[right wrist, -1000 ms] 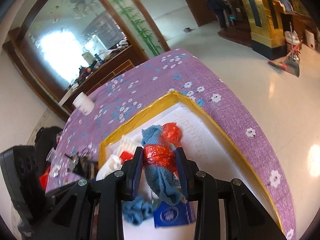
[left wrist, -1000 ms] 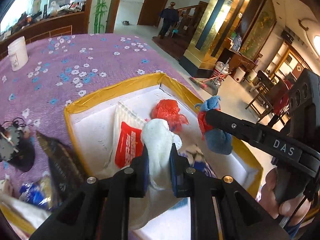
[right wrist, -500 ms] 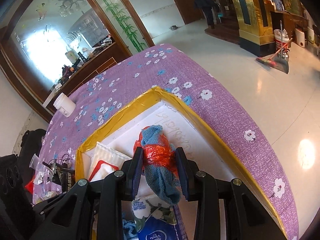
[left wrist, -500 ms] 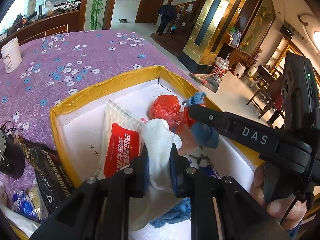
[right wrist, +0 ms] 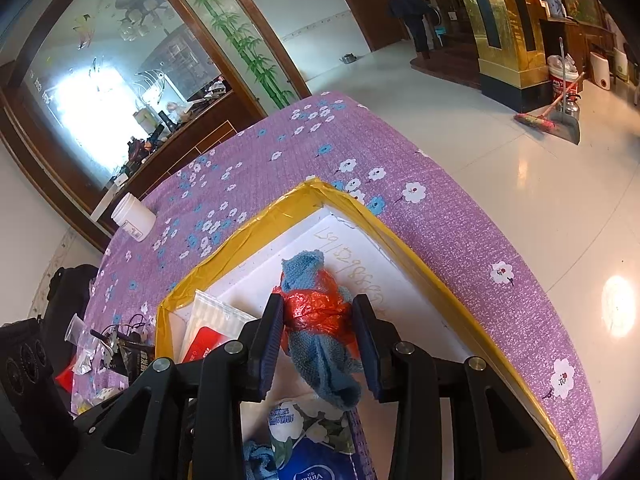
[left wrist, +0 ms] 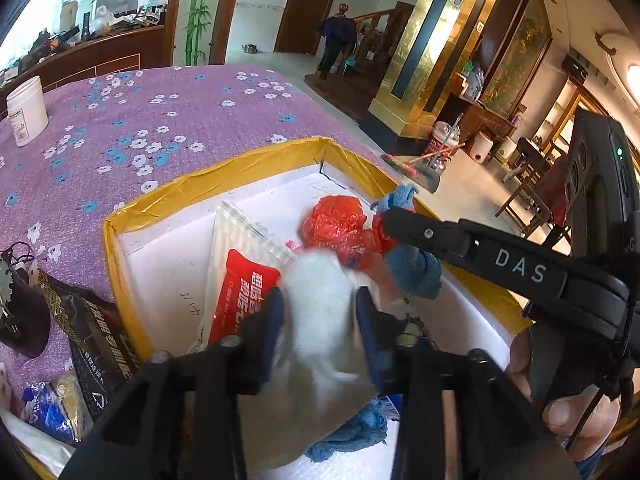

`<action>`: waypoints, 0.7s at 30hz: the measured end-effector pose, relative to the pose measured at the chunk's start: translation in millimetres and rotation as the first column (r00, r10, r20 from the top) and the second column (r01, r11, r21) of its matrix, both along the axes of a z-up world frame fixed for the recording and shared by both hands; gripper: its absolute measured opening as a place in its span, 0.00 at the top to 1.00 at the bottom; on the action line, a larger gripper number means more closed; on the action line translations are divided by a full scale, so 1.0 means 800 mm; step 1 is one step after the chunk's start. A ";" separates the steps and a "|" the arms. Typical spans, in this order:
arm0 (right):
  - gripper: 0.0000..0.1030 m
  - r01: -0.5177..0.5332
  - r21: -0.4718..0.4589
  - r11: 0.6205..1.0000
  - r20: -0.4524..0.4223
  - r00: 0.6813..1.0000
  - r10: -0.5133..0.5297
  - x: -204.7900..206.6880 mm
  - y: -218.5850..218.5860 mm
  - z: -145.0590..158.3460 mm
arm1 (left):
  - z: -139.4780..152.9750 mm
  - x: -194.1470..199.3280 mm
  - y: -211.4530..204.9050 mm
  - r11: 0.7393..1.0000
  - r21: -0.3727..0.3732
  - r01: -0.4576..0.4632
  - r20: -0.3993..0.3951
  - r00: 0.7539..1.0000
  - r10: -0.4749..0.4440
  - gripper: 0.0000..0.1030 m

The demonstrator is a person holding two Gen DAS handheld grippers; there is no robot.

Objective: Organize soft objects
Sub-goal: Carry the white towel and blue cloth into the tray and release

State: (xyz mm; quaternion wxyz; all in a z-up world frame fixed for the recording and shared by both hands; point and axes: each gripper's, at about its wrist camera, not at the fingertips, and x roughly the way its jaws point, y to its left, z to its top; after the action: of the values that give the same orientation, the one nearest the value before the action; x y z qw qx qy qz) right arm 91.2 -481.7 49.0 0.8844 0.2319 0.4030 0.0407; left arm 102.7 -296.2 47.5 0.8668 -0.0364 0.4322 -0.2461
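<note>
A white foam box with a yellow taped rim (left wrist: 168,196) (right wrist: 416,256) stands on the purple table. My left gripper (left wrist: 318,304) has its jaws spread a little apart around a blurred white soft cloth (left wrist: 320,320) over the box. My right gripper (right wrist: 318,316) (left wrist: 384,220) is shut on a blue towel wrapped in red plastic (right wrist: 316,312) (left wrist: 416,268), low inside the box near its far corner. A crumpled red plastic bag (left wrist: 336,220) lies beside it. A red and clear packet (left wrist: 244,284) (right wrist: 200,336) lies on the box floor.
Another blue towel (left wrist: 352,432) and a blue tissue pack (right wrist: 316,468) lie at the near end of the box. A white jar (left wrist: 26,110) (right wrist: 134,216) stands far left. Dark and blue packets (left wrist: 92,340) and a black pouch (left wrist: 20,308) lie left of the box.
My left jaws have spread apart around the white cloth, which now looks blurred and lower. My right gripper has moved the blue and red bundle deeper into the box toward the far corner.
</note>
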 end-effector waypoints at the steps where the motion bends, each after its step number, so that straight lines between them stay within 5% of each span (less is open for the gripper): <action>1: 0.61 0.001 0.003 1.000 0.000 1.000 -0.001 0.000 -0.001 0.000 | 0.001 -0.001 0.001 1.000 -0.002 -0.002 0.006 1.000 0.002 0.59; 11: 0.56 0.043 -0.006 0.999 0.070 0.997 -0.042 -0.024 -0.012 0.020 | 0.016 -0.010 -0.002 1.000 0.008 -0.005 0.059 0.998 0.005 0.59; 21: 0.49 -0.016 -0.005 1.000 0.189 0.982 0.016 -0.109 0.018 0.070 | 0.068 -0.059 0.026 1.000 -0.012 -0.008 0.063 0.998 0.009 0.58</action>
State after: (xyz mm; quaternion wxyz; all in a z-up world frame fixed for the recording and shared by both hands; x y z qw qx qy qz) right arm 4.1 -466.9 104.7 0.9187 0.2222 0.3191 0.0689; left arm 55.2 -275.7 102.3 0.8808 -0.0353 0.4032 -0.2458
